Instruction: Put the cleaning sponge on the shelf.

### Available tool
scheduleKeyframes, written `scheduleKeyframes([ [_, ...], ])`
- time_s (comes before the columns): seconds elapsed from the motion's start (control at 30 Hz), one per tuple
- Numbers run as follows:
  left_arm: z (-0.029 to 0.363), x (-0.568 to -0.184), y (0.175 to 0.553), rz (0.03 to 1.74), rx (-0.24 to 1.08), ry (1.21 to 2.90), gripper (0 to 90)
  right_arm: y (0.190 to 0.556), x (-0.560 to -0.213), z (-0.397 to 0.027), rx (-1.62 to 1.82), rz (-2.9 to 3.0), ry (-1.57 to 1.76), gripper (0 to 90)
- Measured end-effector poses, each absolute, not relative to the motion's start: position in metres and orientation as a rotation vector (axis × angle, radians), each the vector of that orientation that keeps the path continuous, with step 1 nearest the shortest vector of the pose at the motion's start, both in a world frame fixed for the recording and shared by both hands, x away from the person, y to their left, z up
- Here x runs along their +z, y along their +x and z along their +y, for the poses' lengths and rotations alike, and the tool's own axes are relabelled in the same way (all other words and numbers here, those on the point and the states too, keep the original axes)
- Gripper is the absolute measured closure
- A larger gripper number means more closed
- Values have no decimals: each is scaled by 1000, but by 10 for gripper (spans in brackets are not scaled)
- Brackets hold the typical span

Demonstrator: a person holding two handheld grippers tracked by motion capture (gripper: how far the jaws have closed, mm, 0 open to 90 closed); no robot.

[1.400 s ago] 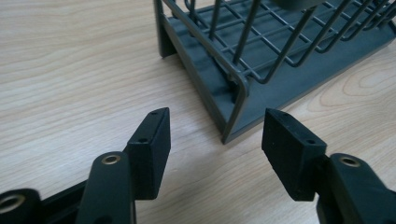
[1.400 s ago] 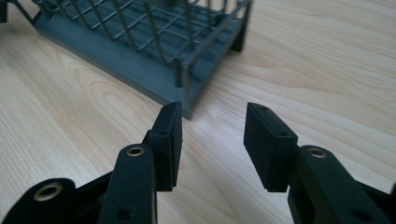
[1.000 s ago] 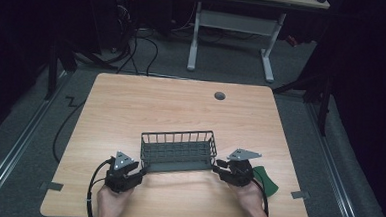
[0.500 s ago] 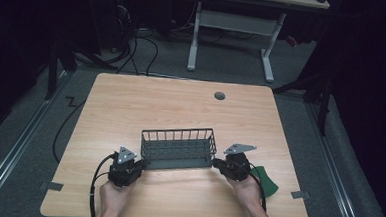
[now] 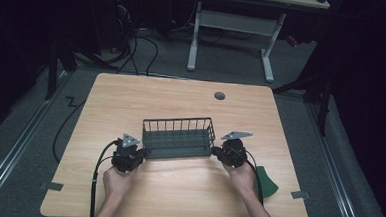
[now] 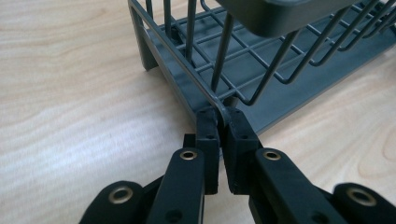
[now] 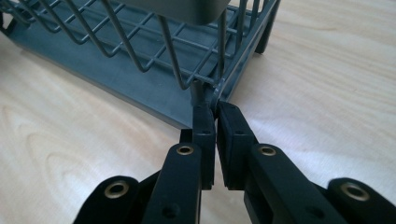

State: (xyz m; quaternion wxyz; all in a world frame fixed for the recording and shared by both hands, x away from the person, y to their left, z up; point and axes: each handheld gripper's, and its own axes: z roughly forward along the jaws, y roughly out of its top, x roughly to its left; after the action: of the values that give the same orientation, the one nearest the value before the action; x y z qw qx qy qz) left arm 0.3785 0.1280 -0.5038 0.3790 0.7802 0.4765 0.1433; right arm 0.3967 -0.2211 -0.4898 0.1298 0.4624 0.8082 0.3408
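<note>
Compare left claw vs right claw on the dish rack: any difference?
The left claw grips the dish rack at its near-left bottom corner; the right claw grips the near-right one. The left's grey plate sits nearer the person than the right's. Both are shut on the bottom wire.

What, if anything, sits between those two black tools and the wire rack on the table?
Nothing visible. The left tool is already shut on the lower wire at one end of the wire rack, and the right tool is shut on the wire at the other end. The pads press straight on the metal.
</note>
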Motion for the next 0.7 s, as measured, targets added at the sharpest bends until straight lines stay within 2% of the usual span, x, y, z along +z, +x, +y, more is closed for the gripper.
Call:
scheduleKeyframes([
  [0.1, 130, -504, 392, 1243, 313, 1951, 847, 404, -489, -222, 995, 2330, 1373, 864],
  [0.33, 128, -504, 421, 1290, 285, 1908, 841, 435, -488, -221, 1002, 2258, 1467, 864],
  [0.7, 123, -502, 453, 1365, 329, 1874, 844, 467, -489, -216, 1020, 2180, 1584, 861],
])
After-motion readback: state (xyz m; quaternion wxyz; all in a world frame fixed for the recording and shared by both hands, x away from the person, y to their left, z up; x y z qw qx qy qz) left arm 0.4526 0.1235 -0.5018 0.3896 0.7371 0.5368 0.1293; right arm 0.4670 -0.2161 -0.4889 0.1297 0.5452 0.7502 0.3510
